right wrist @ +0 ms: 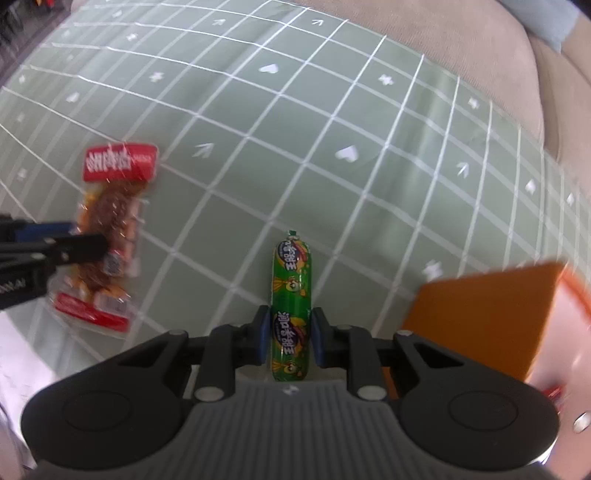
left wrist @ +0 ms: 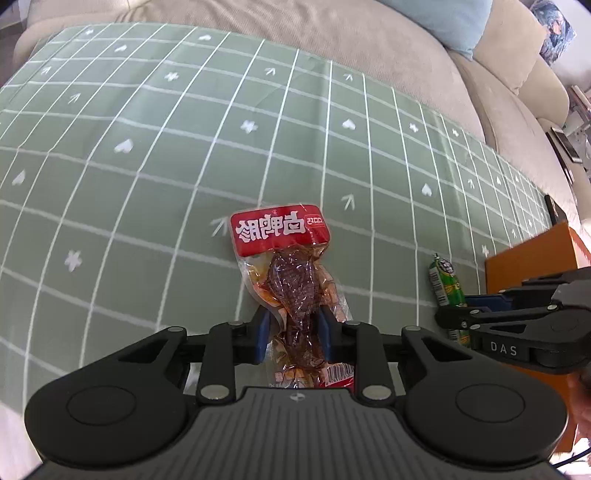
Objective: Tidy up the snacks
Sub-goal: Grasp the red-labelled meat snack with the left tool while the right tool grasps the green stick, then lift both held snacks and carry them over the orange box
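Note:
A clear snack packet with a red label and dark meat inside (left wrist: 295,284) is pinched between the blue pads of my left gripper (left wrist: 292,334); the jaws are shut on its lower half. The same packet shows blurred in the right wrist view (right wrist: 110,225), with the left gripper's fingers (right wrist: 62,243) on it. A green sausage stick (right wrist: 291,306) sits between the pads of my right gripper (right wrist: 290,339), which is shut on it. In the left wrist view the sausage (left wrist: 445,284) and the right gripper (left wrist: 461,317) appear at right.
A green checked cloth (left wrist: 184,166) covers the surface below. An orange box (right wrist: 491,317) stands at the right, also seen in the left wrist view (left wrist: 535,258). A beige sofa (left wrist: 406,48) with a light blue cushion (left wrist: 443,18) lies behind.

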Tool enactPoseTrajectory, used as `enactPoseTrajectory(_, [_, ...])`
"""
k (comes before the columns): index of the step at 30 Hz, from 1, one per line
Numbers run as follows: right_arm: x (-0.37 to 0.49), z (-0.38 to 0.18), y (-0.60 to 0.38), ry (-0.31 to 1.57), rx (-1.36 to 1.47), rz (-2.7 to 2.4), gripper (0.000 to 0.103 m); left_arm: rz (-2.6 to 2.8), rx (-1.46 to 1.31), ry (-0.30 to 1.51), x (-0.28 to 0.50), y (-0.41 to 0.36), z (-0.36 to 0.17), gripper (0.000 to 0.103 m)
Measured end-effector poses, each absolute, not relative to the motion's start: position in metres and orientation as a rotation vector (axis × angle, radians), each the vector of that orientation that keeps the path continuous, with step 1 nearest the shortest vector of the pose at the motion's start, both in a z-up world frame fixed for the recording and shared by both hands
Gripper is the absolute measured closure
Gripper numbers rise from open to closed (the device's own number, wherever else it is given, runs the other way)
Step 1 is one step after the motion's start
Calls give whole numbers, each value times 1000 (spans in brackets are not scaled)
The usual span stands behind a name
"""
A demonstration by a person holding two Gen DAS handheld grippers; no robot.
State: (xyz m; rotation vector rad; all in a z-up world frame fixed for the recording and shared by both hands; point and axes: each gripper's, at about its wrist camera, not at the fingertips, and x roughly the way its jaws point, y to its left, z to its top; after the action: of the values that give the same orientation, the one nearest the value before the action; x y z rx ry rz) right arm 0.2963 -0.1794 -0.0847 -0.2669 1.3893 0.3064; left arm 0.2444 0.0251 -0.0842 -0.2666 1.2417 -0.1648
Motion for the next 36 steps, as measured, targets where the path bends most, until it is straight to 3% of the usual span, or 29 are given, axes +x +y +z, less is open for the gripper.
enactPoseTrajectory(8, [241, -84, -155, 1374, -54, 369, 83, -240, -243, 1332, 206, 42, -82, 75])
enactPoseTrajectory(17, [170, -85, -131, 1269, 75, 409, 83, -289, -349, 1314, 176, 53, -90, 74])
enactPoseTrajectory(19, [163, -86, -132, 1246, 110, 407, 83, -291, -363, 1294, 173, 52, -89, 69])
enactPoseTrajectory(21, [157, -87, -134, 1226, 149, 408, 83, -315, -391, 1274, 171, 53, -89, 54])
enactPoseTrajectory(25, [151, -86, -136, 1198, 188, 403, 83, -313, -460, 1248, 168, 54, -91, 55])
enactPoseTrajectory(30, [147, -86, -144, 1189, 243, 407, 83, -323, -516, 1191, 160, 61, -88, 69])
enactPoseTrajectory(36, [147, -91, -162, 1201, 371, 403, 83, -369, -513, 1145, 153, 60, -85, 69])
